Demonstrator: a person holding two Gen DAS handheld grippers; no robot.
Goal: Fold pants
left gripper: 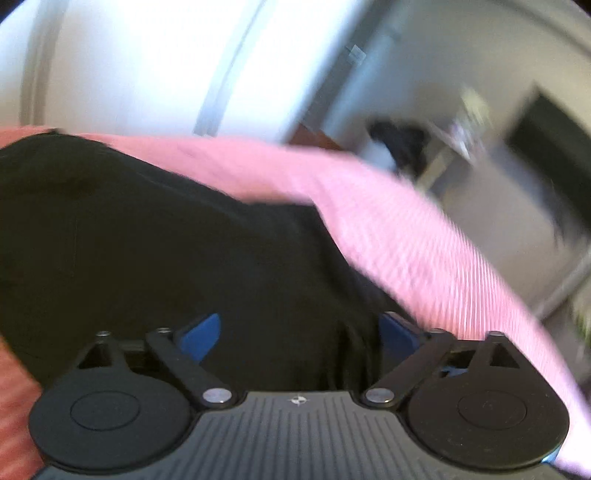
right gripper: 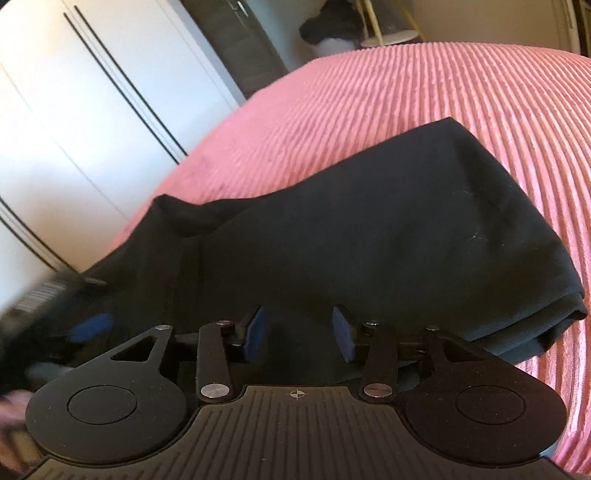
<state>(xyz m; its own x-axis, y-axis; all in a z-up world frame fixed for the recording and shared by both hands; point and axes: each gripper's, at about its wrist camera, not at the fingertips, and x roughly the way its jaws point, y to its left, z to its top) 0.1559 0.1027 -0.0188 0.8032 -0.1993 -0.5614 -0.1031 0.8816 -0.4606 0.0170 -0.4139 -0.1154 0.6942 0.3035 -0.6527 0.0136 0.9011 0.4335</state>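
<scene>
Black pants (right gripper: 369,229) lie folded in a thick bundle on a pink ribbed bedspread (right gripper: 406,85). My right gripper (right gripper: 299,332) is at the bundle's near edge. Its blue pads (right gripper: 255,332) stand partly apart, with dark cloth in the gap and no visible pinch. In the left wrist view the pants (left gripper: 147,240) fill the middle and left. My left gripper (left gripper: 299,336) hovers over them with its jaws spread wide and its blue pads (left gripper: 201,336) clear of the cloth. The left gripper (right gripper: 88,326) also shows as a blur at the right view's lower left.
White wardrobe doors (right gripper: 74,110) stand past the bed's left edge. A dark door (right gripper: 236,40), a black and white heap (right gripper: 332,26) on the floor and a small round table (right gripper: 391,37) lie beyond the far edge. More pink bedspread (left gripper: 406,240) extends right.
</scene>
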